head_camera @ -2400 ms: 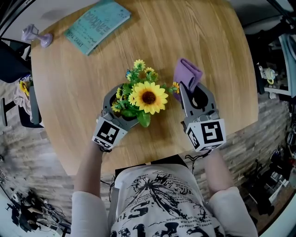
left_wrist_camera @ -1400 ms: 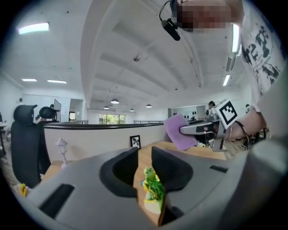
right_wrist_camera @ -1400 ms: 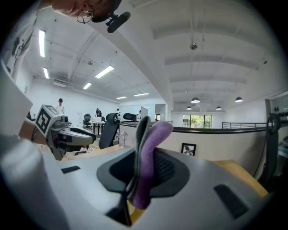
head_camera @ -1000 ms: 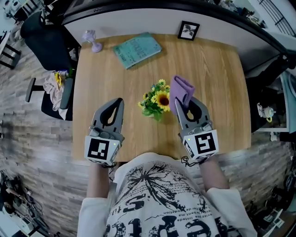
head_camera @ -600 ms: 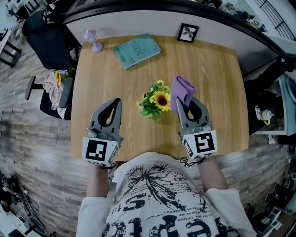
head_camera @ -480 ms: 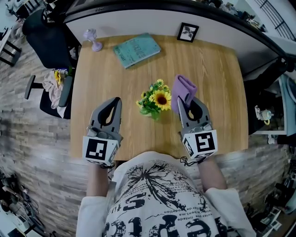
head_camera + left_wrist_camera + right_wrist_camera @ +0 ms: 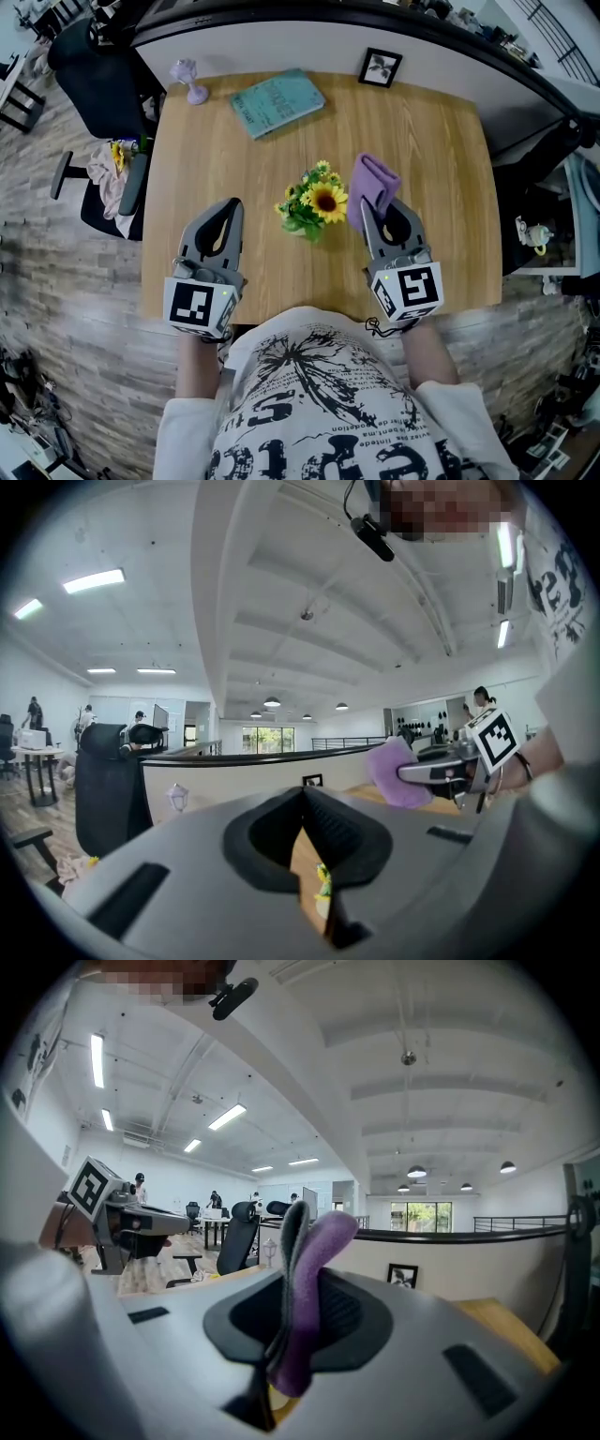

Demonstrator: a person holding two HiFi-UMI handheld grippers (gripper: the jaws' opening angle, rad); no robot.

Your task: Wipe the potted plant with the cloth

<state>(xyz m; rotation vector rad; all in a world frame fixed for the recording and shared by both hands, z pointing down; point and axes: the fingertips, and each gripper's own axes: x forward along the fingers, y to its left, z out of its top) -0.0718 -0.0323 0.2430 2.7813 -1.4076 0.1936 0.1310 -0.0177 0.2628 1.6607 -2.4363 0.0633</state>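
Note:
The potted plant (image 7: 313, 203), a sunflower with small yellow blooms and green leaves, stands in the middle of the wooden table (image 7: 431, 141). My right gripper (image 7: 364, 206) hovers just right of it, shut on a folded purple cloth (image 7: 373, 185) that sticks up past the jaws; the cloth (image 7: 305, 1288) fills the gap in the right gripper view. My left gripper (image 7: 237, 202) is held well left of the plant, shut and empty; through its jaws only a sliver of the plant (image 7: 322, 890) shows. The right gripper with the cloth (image 7: 396, 772) appears at the right of the left gripper view.
A teal book (image 7: 277, 100) lies at the back left of the table, a purple ornament (image 7: 187, 79) at the back left corner, a small framed picture (image 7: 380, 67) at the back edge. A black chair (image 7: 98, 66) stands left of the table.
Since the earliest frame both grippers have drawn back from the plant, the left one letting go of the pot. Over the last second nothing has visibly moved.

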